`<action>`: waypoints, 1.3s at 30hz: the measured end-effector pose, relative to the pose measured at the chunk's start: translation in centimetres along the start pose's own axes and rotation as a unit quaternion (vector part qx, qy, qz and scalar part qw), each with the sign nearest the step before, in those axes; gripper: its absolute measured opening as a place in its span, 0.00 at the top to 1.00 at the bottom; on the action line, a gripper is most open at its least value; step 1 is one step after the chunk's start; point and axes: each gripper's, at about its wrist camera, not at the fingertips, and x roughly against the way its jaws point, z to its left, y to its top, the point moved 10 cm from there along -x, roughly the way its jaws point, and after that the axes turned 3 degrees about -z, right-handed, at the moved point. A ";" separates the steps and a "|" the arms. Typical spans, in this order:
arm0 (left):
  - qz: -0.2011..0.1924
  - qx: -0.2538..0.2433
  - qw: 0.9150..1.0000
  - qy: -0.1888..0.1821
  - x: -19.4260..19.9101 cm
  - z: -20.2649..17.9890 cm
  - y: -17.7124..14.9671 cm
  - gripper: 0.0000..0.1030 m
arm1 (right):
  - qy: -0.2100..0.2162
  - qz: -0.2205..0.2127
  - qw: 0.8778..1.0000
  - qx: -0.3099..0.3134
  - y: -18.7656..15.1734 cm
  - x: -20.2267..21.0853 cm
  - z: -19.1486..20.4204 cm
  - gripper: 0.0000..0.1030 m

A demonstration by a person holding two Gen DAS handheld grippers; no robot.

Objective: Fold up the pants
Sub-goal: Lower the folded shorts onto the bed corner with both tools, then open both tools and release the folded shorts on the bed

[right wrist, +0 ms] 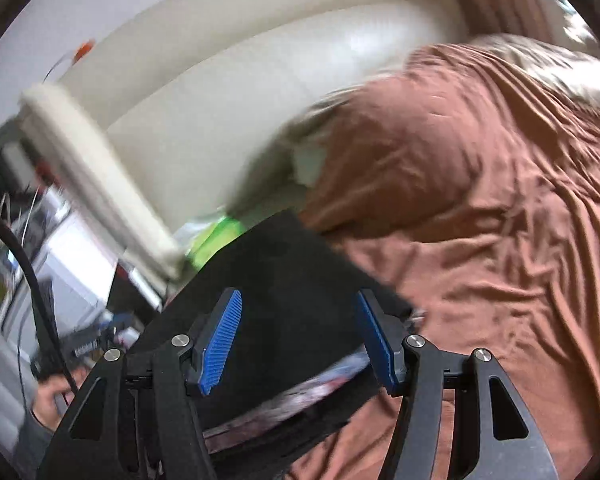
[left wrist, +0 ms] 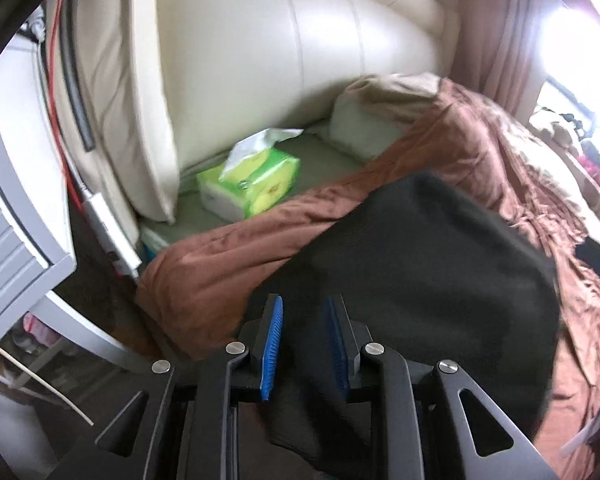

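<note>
on the brown bedspread (left wrist: pixel 228 256) lie black pants (left wrist: pixel 420 264) (folded), both grippers open.

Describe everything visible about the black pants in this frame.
The black pants are dark, matte, soft-looking fabric, lying in a compact block on the brown bedspread, straight edges and one corner showing in the right wrist view. They look at least partly folded; no legs or waistband can be made out. The left gripper and right gripper both hover over them with pads apart, not pinching the cloth. A green tissue pack lies beyond, apart.
</note>
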 end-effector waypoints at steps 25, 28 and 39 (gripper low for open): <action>0.033 0.036 0.998 -0.035 1.4 -5.6 -7.9 0.76 | -0.091 0.106 0.979 0.149 -7.5 -2.7 -0.8 0.45; 0.034 0.038 0.998 -0.033 3.1 -5.5 -8.7 0.76 | -0.113 0.107 0.975 0.157 -7.4 -0.7 -0.3 0.45; 0.009 0.031 0.998 -0.046 11.5 -6.9 -9.6 0.51 | -0.117 0.058 0.981 0.143 -5.2 10.8 3.6 0.18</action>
